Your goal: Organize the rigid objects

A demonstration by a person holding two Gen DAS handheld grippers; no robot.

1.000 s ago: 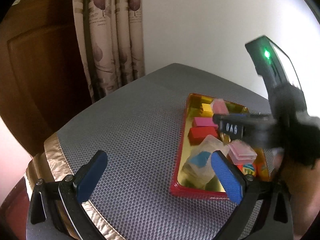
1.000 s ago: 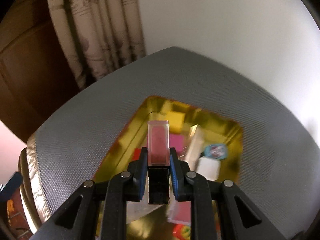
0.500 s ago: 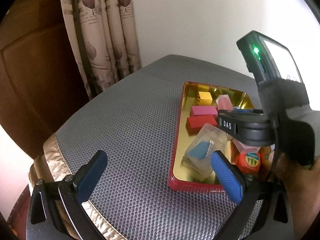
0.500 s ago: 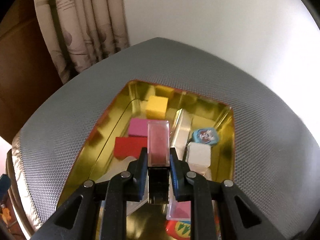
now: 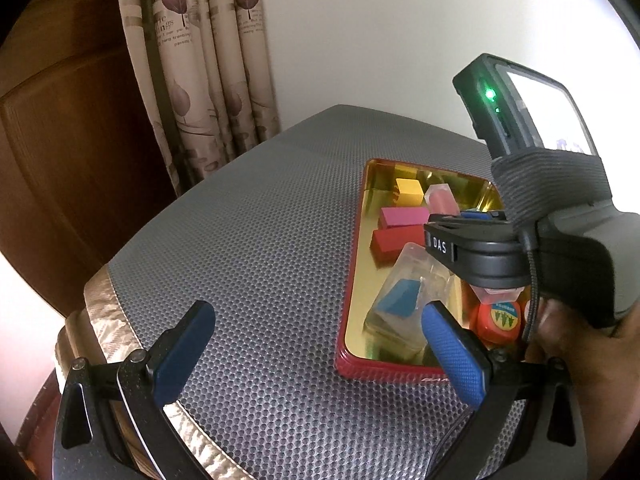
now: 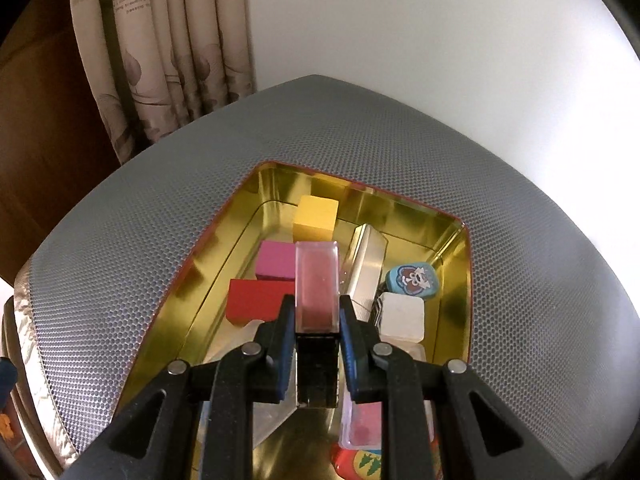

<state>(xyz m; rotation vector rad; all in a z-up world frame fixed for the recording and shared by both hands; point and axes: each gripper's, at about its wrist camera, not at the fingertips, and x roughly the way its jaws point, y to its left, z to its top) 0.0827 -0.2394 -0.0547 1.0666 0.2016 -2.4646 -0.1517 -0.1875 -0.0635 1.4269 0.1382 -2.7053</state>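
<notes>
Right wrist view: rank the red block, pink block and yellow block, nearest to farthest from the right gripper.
Measured from the right gripper, which is shut on a clear case:
1. Red block, just left of the fingertips in the gold tin.
2. Pink block, behind the red one, also left.
3. Yellow block, farthest, ahead near the tin's far end.

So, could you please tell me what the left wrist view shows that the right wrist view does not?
Only the left wrist view shows the open left tongs and a blue piece in a clear case. Only the right wrist view shows the white block and the cartoon-faced blue piece. Both show the right tongs gripping the pink-filled clear box over the gold tray.
</notes>
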